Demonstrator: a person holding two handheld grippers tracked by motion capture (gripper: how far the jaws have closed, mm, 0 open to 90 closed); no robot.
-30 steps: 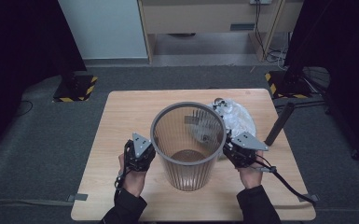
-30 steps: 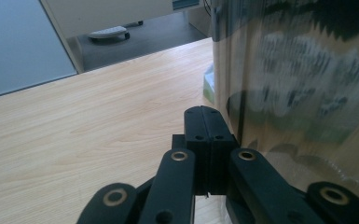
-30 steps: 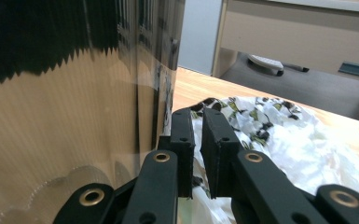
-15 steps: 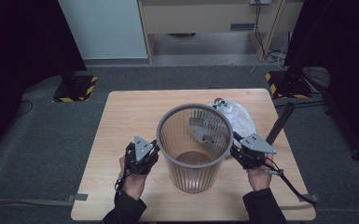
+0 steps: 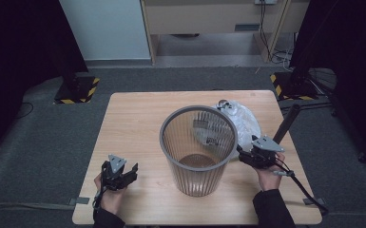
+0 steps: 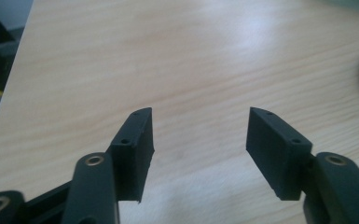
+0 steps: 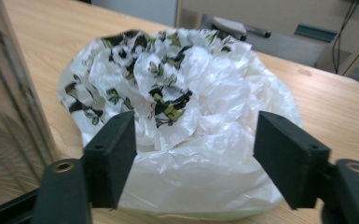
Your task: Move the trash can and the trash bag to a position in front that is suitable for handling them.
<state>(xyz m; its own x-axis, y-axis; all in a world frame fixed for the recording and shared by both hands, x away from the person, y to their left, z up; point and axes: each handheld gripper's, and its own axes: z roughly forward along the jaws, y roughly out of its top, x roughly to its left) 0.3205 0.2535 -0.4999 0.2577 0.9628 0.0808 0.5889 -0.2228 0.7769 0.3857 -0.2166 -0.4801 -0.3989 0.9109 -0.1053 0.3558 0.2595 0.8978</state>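
A: High view first: where's the basket [image 5: 198, 151]?

B: Upright near the middle of the table [image 5: 138, 114], long axis vertical, open mouth pointing up, narrower base on the wood.

A: And the left gripper [image 5: 123, 174]?

B: At about eight o'clock from the basket, well apart from it. Its jaws have just been opening, with bare wood between them.

A: The right gripper [image 5: 243, 155]?

B: At three o'clock, just beside the basket wall. Its jaws have just been opening too, gripping nothing; the crumpled plastic bag [image 7: 186, 116] lies ahead of them.
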